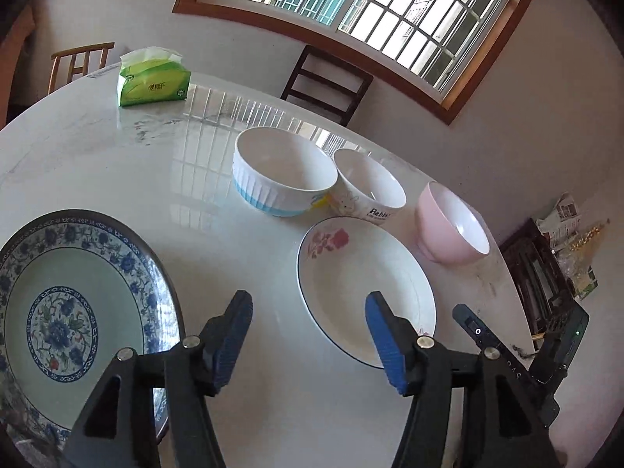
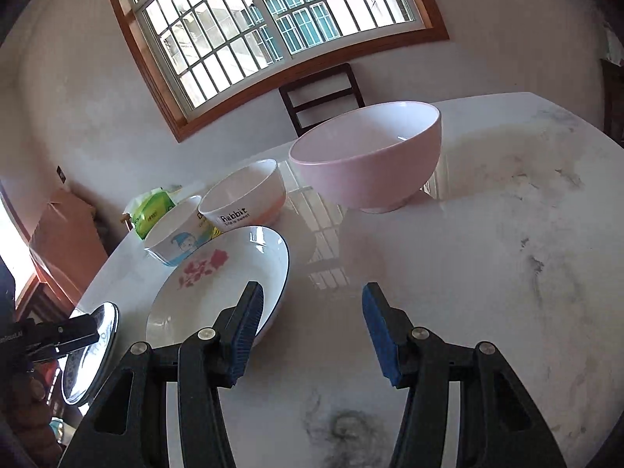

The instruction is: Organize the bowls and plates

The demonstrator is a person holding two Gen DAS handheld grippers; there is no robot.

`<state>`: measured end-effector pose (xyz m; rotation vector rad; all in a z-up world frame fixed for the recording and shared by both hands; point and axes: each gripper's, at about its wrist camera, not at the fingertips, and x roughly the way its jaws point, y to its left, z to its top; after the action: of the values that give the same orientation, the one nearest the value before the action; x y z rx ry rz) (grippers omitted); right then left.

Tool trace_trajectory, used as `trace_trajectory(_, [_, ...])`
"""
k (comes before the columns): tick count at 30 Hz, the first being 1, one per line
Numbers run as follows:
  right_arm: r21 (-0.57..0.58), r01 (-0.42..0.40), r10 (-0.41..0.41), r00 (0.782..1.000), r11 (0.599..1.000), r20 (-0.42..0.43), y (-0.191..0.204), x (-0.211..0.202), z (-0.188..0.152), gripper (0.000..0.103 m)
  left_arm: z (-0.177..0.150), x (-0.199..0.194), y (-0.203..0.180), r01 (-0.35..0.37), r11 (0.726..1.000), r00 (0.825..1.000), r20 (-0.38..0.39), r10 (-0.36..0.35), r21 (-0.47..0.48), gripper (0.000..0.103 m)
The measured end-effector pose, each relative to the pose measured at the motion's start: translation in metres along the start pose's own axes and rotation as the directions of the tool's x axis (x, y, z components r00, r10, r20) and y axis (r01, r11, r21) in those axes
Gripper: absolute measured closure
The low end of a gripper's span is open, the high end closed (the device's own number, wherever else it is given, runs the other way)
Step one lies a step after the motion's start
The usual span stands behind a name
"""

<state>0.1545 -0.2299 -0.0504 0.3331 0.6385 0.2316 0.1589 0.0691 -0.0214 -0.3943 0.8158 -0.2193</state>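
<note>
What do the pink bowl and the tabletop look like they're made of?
Pink bowl: likely glazed ceramic, possibly melamine; smooth, with a soft sheen. Tabletop: polished marble or marble-look stone; grey veining and a mirror-like window reflection.

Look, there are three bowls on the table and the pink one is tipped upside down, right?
Not quite. The pink bowl stands upright with its opening facing up; the right wrist view shows its inside. There are indeed three bowls on the table.

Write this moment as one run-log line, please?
left gripper: open, empty | right gripper: open, empty | flower plate, blue plate, pink bowl: unstacked on table
</note>
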Motion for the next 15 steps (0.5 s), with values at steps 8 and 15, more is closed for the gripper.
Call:
trace_trajectory(8, [-0.059,-0.134,0.125,0.982,0.989,-0.139,0.009,0.028,0.005,0.053,0.014,0.046,0.006,-0.025,0.999,0.995,-0.097,0.02,-0.044,0.041])
trace_trajectory(15, [-0.099,-0.115,0.094,0.976,0.988,-0.196,0.011,0.047,0.008,0.066,0.011,0.077,0.002,-0.094,0.995,0.988,-0.126,0.095,0.015,0.041])
